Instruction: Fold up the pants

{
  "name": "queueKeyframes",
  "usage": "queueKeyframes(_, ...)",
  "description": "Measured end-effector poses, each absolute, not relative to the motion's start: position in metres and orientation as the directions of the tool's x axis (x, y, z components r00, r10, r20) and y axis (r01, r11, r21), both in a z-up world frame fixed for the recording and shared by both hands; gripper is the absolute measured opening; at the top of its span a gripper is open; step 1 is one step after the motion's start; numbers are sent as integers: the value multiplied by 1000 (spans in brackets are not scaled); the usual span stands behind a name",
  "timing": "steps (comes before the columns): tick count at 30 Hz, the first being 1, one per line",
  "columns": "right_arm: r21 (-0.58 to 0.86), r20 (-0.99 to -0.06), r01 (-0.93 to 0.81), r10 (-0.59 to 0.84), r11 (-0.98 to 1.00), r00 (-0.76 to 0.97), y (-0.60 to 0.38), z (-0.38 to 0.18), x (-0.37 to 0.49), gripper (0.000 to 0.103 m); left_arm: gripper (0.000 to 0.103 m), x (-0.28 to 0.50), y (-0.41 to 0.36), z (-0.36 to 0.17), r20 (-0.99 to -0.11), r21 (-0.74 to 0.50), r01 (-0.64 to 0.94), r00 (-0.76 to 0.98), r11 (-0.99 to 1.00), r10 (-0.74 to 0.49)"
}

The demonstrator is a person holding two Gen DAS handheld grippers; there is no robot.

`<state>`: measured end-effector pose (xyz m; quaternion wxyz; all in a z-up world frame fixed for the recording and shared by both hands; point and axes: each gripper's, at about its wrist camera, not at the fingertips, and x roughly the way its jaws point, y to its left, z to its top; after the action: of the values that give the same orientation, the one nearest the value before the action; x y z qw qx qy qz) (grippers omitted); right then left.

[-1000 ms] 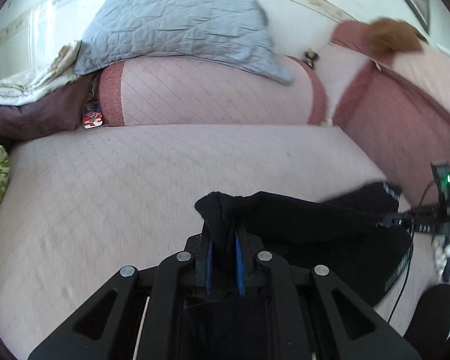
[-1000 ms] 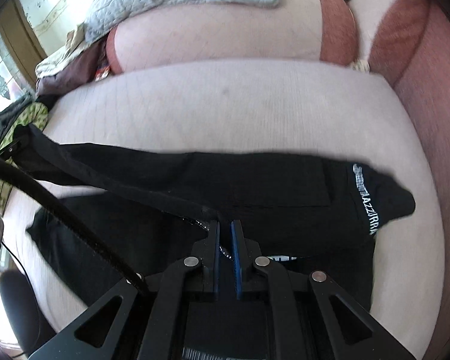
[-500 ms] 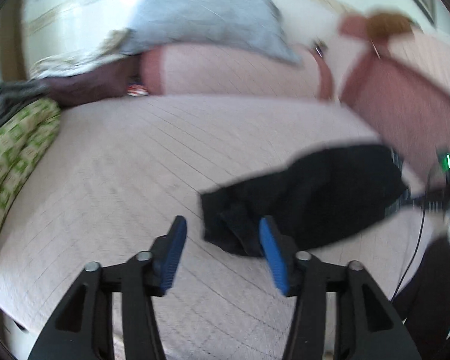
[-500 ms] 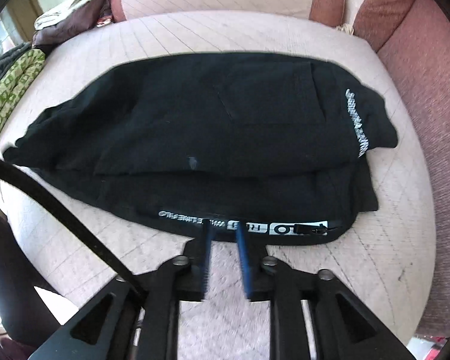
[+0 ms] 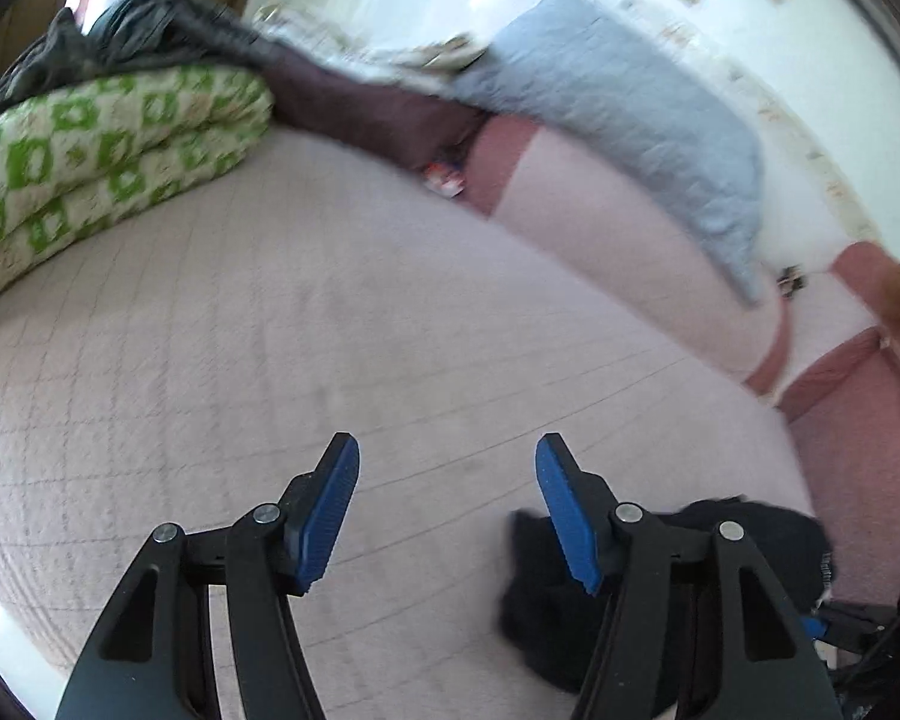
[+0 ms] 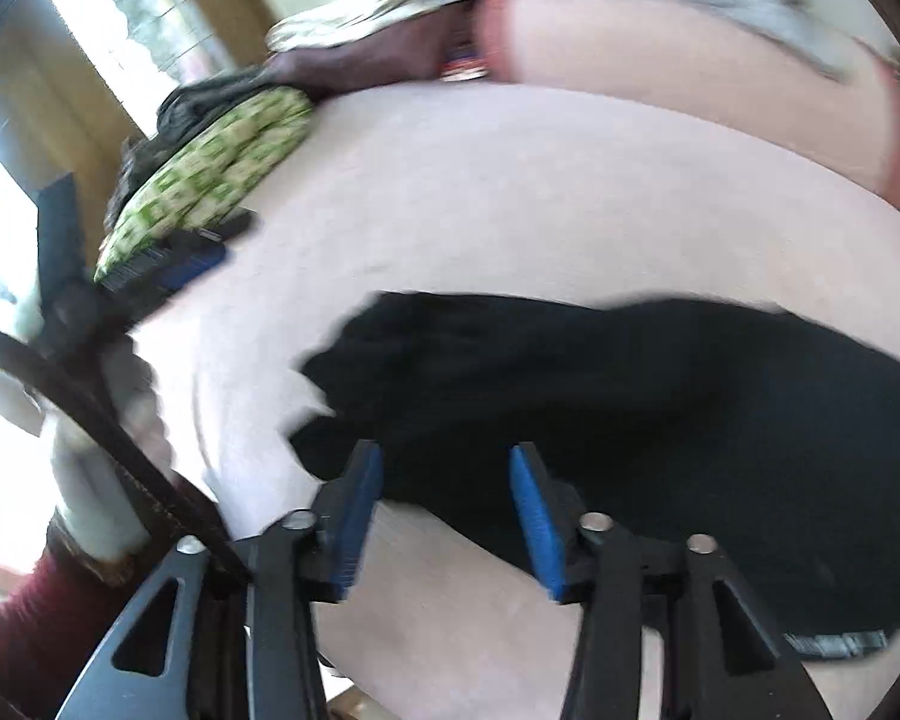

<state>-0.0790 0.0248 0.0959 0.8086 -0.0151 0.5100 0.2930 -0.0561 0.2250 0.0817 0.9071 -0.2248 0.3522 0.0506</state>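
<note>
The black pants (image 6: 630, 396) lie folded in a flat bundle on the pale pink sofa seat (image 6: 510, 180). In the left wrist view only their end (image 5: 546, 612) shows at the lower right, behind my right finger. My left gripper (image 5: 447, 468) is open and empty, above bare seat to the left of the pants. My right gripper (image 6: 444, 480) is open and empty, over the near left edge of the pants. The left gripper's blue fingers (image 6: 168, 267) show blurred at the left of the right wrist view.
A folded green and white blanket (image 5: 90, 156) and dark clothes (image 5: 150, 30) lie at the seat's left end. A grey quilted pillow (image 5: 618, 102) rests on the pink backrest (image 5: 618, 228). A red armrest (image 5: 858, 438) bounds the right side.
Both grippers let go of the pants and opened. The pants dropped folded on the seat. Both grippers then swung to the left, the left one away from the pants.
</note>
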Motion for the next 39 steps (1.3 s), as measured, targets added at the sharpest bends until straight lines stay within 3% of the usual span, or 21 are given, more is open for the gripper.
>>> queueKeyframes(2, 268, -838, -524, 464, 808, 286, 63, 88, -65, 63, 61, -56, 235, 83, -646, -427, -261, 758, 866, -90)
queueKeyframes(7, 193, -883, -528, 381, 827, 274, 121, 47, -36, 62, 61, -66, 247, 89, -613, -461, -270, 785, 845, -83)
queueKeyframes(8, 188, -894, -519, 364, 834, 261, 124, 36, -32, 58, 61, -67, 250, 88, -610, -481, -267, 786, 835, -100)
queueKeyframes(10, 204, -905, -495, 356, 844, 233, 122, 22, -26, 32, 61, -66, 253, 87, -609, -494, -260, 784, 829, -117)
queueKeyframes(14, 304, -857, -437, 443, 847, 262, 98, 31, -30, 18, 61, -65, 255, 87, -612, -502, -253, 780, 827, -133)
queueKeyframes(23, 388, -818, -356, 495, 850, 292, 129, 41, 16, 19, 64, -56, 257, 85, -611, -525, -249, 776, 814, -157)
queueKeyframes(24, 393, -825, -338, 490, 855, 281, 130, 35, 19, 22, 64, -56, 259, 84, -613, -522, -249, 775, 816, -155)
queueKeyframes(28, 489, -782, -295, 562, 821, 270, 126, 29, 26, 50, 64, -59, 268, 83, -610, -542, -270, 778, 796, -150)
queueKeyframes(29, 503, -765, -294, 577, 812, 285, 120, 34, 21, 52, 65, -59, 270, 82, -610, -547, -276, 778, 791, -150)
queueKeyframes(34, 407, -763, -372, 535, 834, 363, 104, 65, -19, 50, 65, -58, 272, 81, -610, -561, -280, 776, 779, -160)
queueKeyframes(39, 432, -818, -369, 530, 823, 223, 120, 27, -37, 48, 65, -60, 266, 87, -598, -540, -258, 787, 801, -150)
